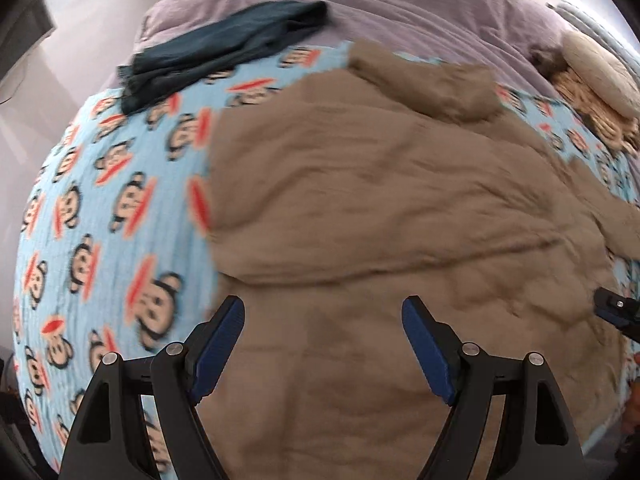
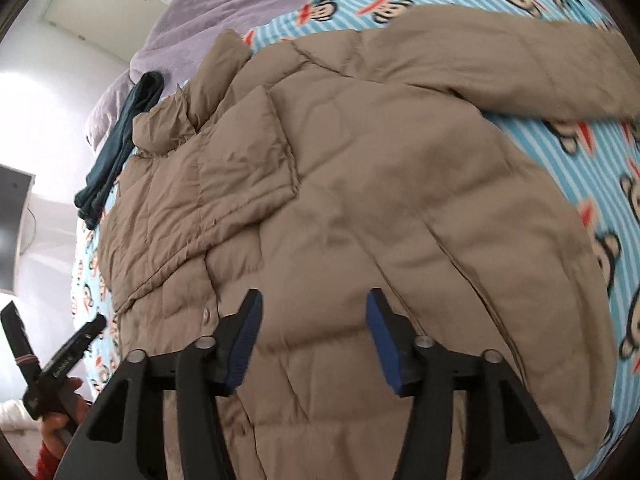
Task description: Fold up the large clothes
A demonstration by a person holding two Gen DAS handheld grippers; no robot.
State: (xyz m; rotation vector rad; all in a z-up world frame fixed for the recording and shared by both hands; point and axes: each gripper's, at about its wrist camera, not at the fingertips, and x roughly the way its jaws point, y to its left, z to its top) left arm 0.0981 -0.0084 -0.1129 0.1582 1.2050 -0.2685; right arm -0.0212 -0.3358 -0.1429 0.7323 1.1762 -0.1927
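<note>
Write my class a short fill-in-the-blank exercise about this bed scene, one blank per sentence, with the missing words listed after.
1. The puffy jacket spread on the bed is ____ in colour.
2. The blue blanket under it is printed with cartoon ____ faces.
3. The left gripper and the right gripper both have their jaws ____, holding nothing.
4. The folded dark teal garment lies partly on the ____ cover.

Missing words: tan; monkey; open; purple
</note>
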